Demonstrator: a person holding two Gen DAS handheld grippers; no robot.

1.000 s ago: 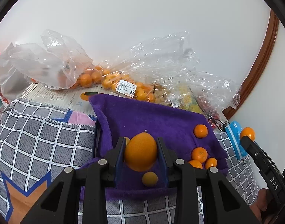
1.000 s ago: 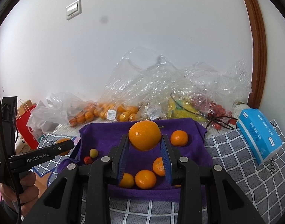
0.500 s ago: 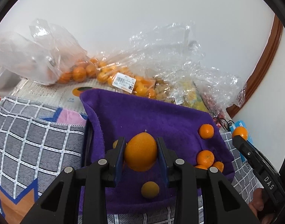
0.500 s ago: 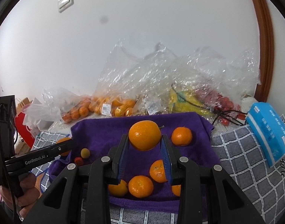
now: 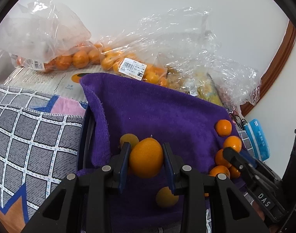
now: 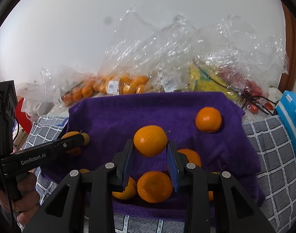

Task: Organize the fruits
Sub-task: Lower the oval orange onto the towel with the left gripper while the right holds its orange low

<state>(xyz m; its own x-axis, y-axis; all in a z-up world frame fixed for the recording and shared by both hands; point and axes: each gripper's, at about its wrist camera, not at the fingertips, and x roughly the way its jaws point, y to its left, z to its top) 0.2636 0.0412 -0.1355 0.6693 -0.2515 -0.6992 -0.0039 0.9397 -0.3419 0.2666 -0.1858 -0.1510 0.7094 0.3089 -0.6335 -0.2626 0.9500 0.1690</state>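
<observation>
Orange (image 5: 146,160) clamped in left hand-held gripper (image 5: 147,161); second orange (image 6: 150,140) clamped in right hand-held gripper (image 6: 150,155), both above purple towel (image 6: 148,112).

Checked cloth (image 6: 272,136) bears purple towel (image 6: 148,112); fruit bags (image 5: 128,66) behind.

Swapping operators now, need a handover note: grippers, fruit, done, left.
Left gripper: jaws shut on an oval orange, held over the purple towel's left side.
Right gripper: jaws shut on a round orange, above the towel's front.
Done: a cluster of oranges on the towel's right, two small yellowish fruits on its left.
Left: place both held fruits; bagged oranges behind not yet unpacked.
</observation>
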